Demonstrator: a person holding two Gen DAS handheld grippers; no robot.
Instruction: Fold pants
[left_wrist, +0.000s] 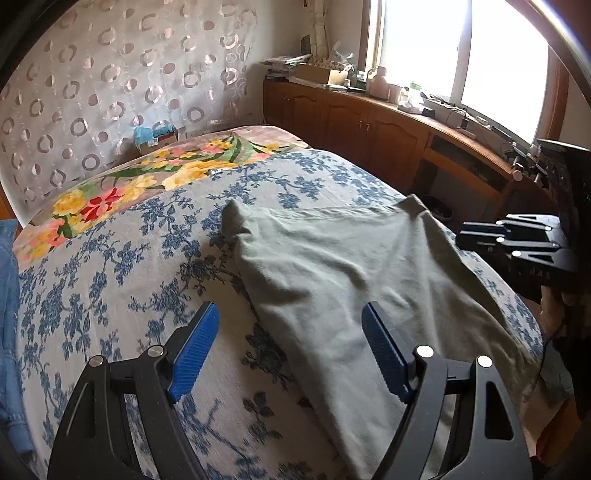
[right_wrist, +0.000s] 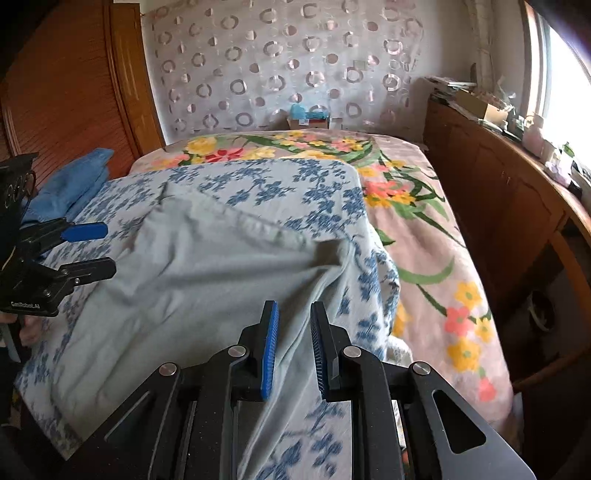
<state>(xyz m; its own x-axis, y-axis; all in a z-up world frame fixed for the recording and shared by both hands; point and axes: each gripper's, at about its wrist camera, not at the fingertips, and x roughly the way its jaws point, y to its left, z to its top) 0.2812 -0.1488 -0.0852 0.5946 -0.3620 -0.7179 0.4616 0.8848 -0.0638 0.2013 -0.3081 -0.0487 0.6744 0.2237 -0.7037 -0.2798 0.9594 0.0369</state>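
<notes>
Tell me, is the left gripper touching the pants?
Cannot tell. In the left wrist view the left gripper is open over the pants, but its height above the cloth is unclear.

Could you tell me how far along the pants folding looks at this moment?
Done: the grey-green pants lie spread on the blue floral bedspread, rumpled; whether any fold is in is unclear. In hand: nothing; the left hand-held gripper is wide open over the near edge, and the right hand-held gripper, slightly open, grips no cloth. Left: apparently most of the folding.

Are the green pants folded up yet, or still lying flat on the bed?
Still spread out. The pants lie flat and wrinkled across the bedspread, with no fold showing.
</notes>
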